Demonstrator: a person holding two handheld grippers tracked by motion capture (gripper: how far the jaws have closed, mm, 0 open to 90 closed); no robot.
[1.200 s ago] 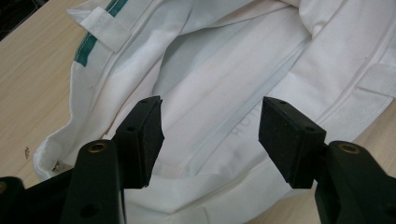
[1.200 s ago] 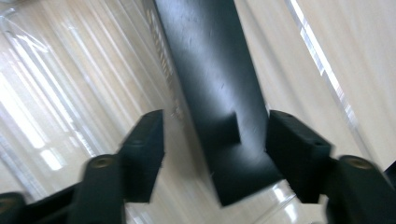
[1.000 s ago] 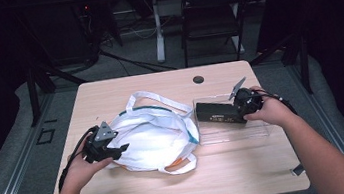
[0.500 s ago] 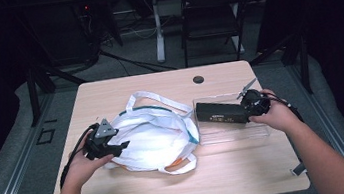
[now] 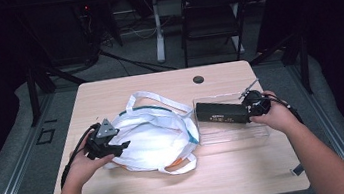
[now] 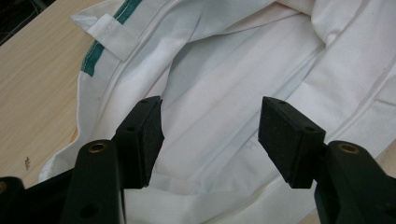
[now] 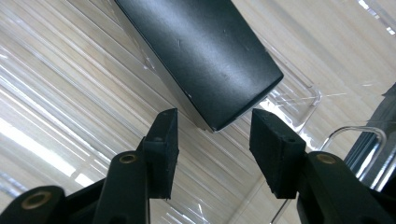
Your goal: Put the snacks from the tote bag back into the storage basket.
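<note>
A long black box (image 5: 222,113) is lying in a clear plastic tray (image 5: 230,134) on the right half of the wooden table (image 5: 137,192). In the high view its long axis is running almost from 9 to 3 o'clock, with the right end tipped slightly toward 4 o'clock. That right end is pointing at the right gripper (image 5: 251,109), which the person's right hand (image 5: 278,115) is holding at the tray's 3 o'clock side.

In the right gripper view, the right gripper (image 7: 212,135) is facing the near end of the box (image 7: 205,51), whose body is stretching away toward 11 o'clock. The jaws are standing apart on either side of the box's lower corner, and contact with it cannot be made out. The ribbed floor of the tray (image 7: 60,93) is showing beneath.

At the 9 o'clock side of the box, a white cloth bag (image 5: 157,136) with green trim is lying crumpled at the table's middle. The left gripper (image 5: 116,147), held by the left hand (image 5: 83,164), is sitting at the bag's 9 o'clock edge. In the left gripper view its jaws are spread wide over the bag's white fabric (image 6: 224,93), gripping nothing.
</note>
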